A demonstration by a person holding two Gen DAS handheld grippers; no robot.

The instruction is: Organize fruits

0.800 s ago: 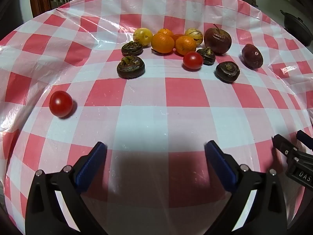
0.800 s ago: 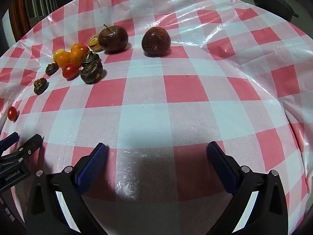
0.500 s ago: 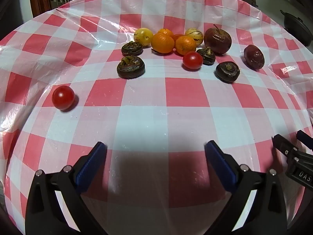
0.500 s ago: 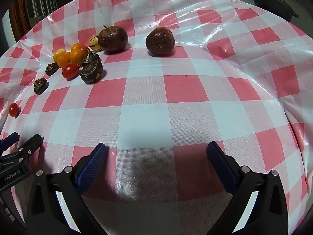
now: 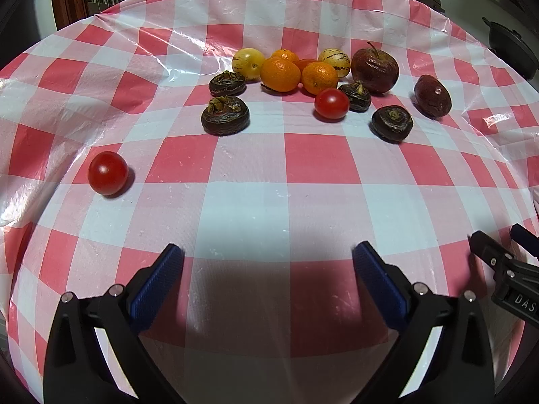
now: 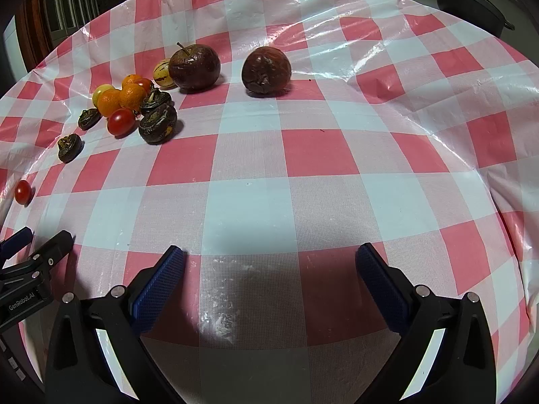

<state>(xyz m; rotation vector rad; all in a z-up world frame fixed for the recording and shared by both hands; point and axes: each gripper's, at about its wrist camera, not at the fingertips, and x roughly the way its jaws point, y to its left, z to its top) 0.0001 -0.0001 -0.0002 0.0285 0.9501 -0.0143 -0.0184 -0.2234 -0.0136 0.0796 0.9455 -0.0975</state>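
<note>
Red-checked plastic tablecloth (image 5: 269,202) carries the fruit cluster (image 5: 303,74) at 12 o'clock of the left view. Stray tomato (image 5: 107,173), at 10 o'clock, has rolled slightly rightward; the dark wrinkled fruit (image 6: 266,70) has drifted away from the apple (image 6: 194,66). Left gripper (image 5: 266,269) and right gripper (image 6: 269,269) hover, fingers apart, empty. Both strays likely await regrouping.

1. The left wrist camera looked low across the checked tablecloth (image 5: 269,208), with the fruit cluster (image 5: 303,77) near 12 o'clock, fairly near.
2. The right wrist camera faced likewise; the same fruit cluster (image 6: 134,107) sat at 10 o'clock, farther off.
3. Both views shared the cluster and cloth.
</note>
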